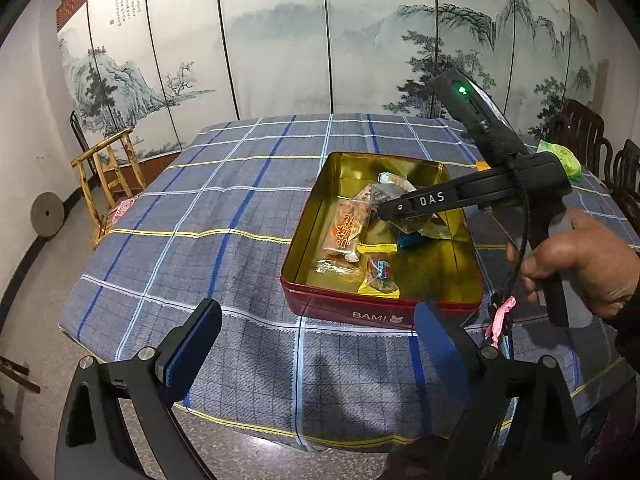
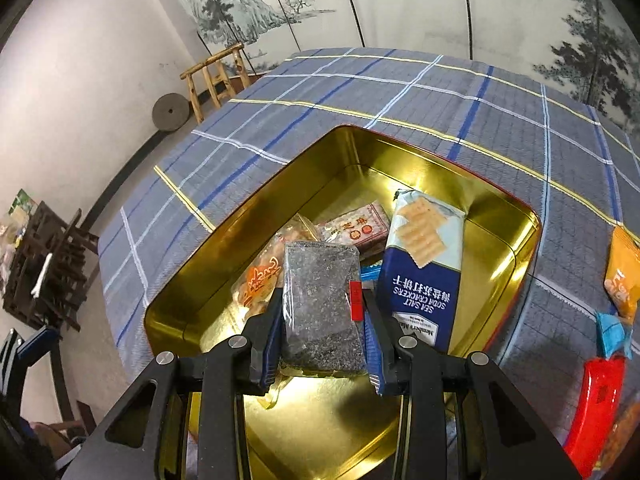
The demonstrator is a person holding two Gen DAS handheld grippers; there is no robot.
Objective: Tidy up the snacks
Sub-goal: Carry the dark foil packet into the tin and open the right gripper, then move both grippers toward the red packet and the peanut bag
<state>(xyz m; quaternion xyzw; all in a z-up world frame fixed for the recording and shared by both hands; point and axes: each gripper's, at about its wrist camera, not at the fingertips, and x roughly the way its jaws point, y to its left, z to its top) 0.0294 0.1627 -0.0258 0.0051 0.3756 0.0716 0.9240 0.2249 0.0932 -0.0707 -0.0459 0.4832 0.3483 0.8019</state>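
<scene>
A red tin with a gold inside lies open on the plaid tablecloth, holding several snack packs. My right gripper hangs over the tin, shut on a clear packet of dark sesame bar. In the left wrist view that right gripper reaches in from the right, held by a hand. A blue soda cracker pack leans against the tin's right wall. An orange-printed pack lies at the tin's left. My left gripper is open above the cloth, in front of the tin, with nothing between its fingers.
On the cloth right of the tin lie an orange packet, a blue candy and a red packet. A green bag sits at the far right table edge. A wooden chair stands left of the table; dark chairs on the right.
</scene>
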